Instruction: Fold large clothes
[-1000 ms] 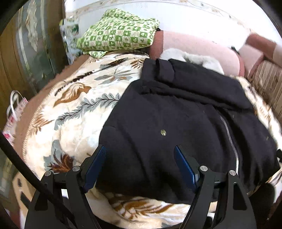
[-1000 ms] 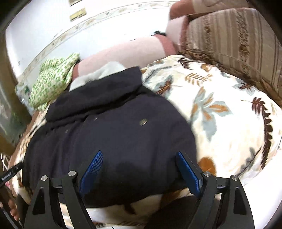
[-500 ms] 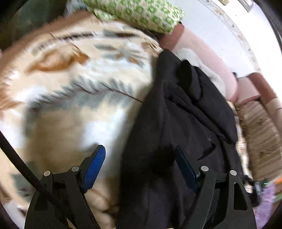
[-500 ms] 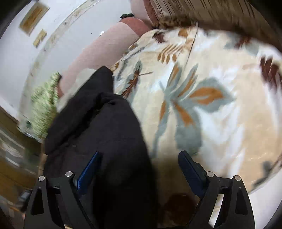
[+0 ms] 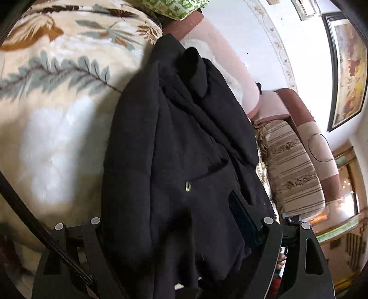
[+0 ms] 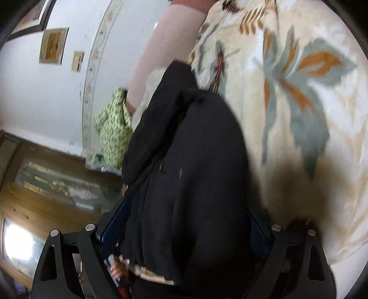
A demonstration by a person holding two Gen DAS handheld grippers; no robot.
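Note:
A large black jacket [image 5: 179,147] with a metal snap lies on the leaf-patterned blanket [image 5: 57,110], its near hem bunched. My left gripper [image 5: 174,220] is open, with the jacket's near left edge between its jaws; the left finger is hidden under cloth. In the right wrist view the jacket [image 6: 191,161] fills the middle. My right gripper [image 6: 186,220] is open around the jacket's near right edge. Both views are tilted.
A green patterned pillow [image 5: 174,7] and pink cushions [image 5: 225,62] lie at the head of the bed. A striped brown cushion [image 5: 292,168] is at the right. The blanket [image 6: 299,92] spreads to the jacket's right. A wooden cabinet [image 6: 46,184] stands to the left.
Both grippers have moved forward and rolled sideways. The jacket's near edges, in front of the jaws a second ago, now lie between them, and the hem has bunched up.

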